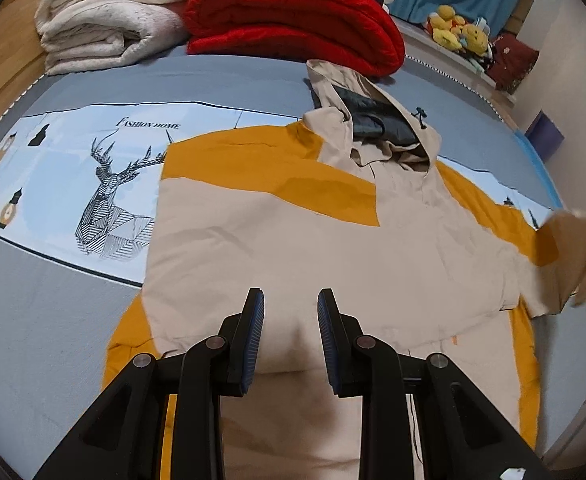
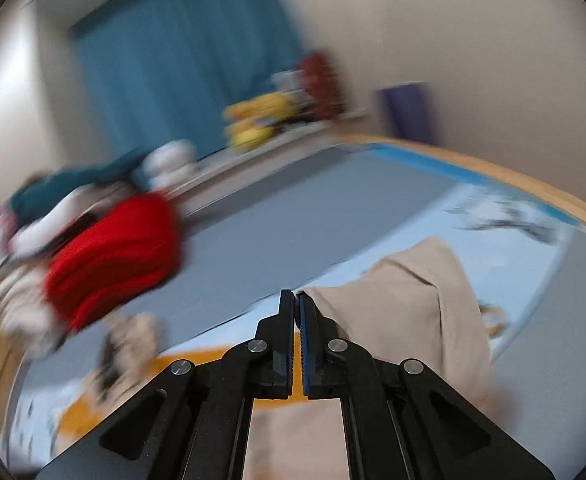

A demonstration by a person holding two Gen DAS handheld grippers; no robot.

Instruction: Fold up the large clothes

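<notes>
Your left gripper (image 1: pixel 291 336) hovered over the lower half of the beige and mustard hooded jacket (image 1: pixel 293 240), its fingers (image 1: pixel 253 332) spread apart with nothing between them. The jacket lay face up on the bed (image 1: pixel 53 340), spread across the grey and pale-blue printed cover, with its hood (image 1: pixel 377 124) pointing toward the far end. Its sleeve on your left side appeared already folded in over the body, leaving a straight edge next to the deer print (image 1: pixel 113 200).

Your right gripper (image 2: pixel 296 340) had its fingers together, clamped on the beige sleeve (image 2: pixel 405 300) of the jacket. That fabric hung away from the fingertips on the right side of the view, raised off the bed. In the left wrist view the same sleeve (image 1: pixel 573 256) showed blurred and raised at the right edge.

Beyond the hood, a folded red blanket (image 1: pixel 293 16) sat beside a folded cream blanket (image 1: pixel 109 16) at the far end of the bed. Yellow plush toys (image 1: pixel 459 30) rested on a ledge in front of a teal curtain (image 2: pixel 181 60). The right wrist view was heavily blurred.
</notes>
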